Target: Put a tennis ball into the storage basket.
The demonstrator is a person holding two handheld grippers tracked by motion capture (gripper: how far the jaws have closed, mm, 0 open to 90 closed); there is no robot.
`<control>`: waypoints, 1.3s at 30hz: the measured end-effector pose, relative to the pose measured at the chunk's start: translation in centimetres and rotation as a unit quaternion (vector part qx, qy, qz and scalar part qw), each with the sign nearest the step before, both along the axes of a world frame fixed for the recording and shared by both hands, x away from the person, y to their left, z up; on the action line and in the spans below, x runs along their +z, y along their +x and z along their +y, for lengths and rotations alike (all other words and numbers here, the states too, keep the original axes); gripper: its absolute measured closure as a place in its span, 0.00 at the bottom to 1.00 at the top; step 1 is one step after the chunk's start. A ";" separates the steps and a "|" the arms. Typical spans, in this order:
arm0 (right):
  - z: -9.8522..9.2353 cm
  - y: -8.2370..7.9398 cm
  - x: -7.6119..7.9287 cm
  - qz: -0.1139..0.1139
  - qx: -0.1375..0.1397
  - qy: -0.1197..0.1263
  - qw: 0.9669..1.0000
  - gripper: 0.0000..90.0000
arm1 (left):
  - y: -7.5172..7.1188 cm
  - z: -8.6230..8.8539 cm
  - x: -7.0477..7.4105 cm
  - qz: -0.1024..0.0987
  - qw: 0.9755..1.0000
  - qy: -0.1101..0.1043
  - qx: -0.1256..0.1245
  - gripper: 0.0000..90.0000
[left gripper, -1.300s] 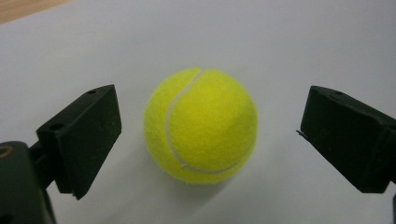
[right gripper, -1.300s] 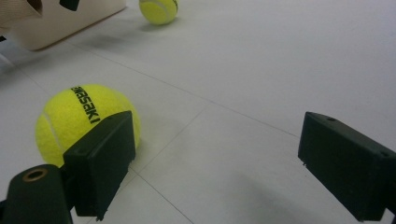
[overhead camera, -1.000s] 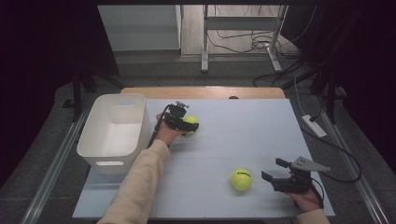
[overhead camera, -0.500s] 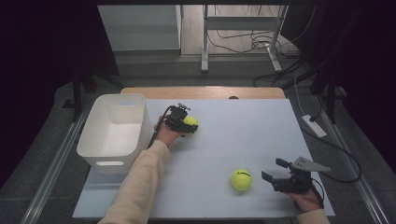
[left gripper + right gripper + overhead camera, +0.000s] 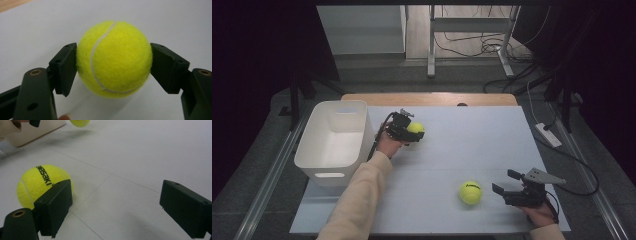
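Clamping an unmarked tennis ball [image 5: 114,58], the left hand-held gripper [image 5: 113,67] leaves the right hand-held gripper [image 5: 116,210] gaping beside a "asaki"-lettered ball [image 5: 41,185].

A pale table [image 5: 492,135] carries it all, its wooden far edge bare behind the white surface. A white bin [image 5: 334,142] stands at its left end. Well to the right of the bin and nearer the person, a yellow tennis ball [image 5: 470,192] lies on the surface. Another ball [image 5: 415,128], just right of the bin, is off the surface, clamped between jaws
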State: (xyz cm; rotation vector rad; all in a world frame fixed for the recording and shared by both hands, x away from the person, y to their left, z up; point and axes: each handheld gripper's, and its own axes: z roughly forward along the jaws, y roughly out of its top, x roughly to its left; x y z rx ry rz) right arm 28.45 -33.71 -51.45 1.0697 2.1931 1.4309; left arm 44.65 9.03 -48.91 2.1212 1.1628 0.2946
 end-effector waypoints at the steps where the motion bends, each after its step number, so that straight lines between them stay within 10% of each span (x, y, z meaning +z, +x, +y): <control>1: 0.0 0.0 0.0 0.000 -0.001 0.000 1.000 0.12 | -0.1 0.1 0.1 -0.001 1.000 -0.003 0.001 0.31; 39: 0.0 -0.1 0.1 -0.004 -0.003 0.004 1.000 0.12 | -3.4 1.1 4.5 -0.071 0.996 -0.046 -0.013 0.31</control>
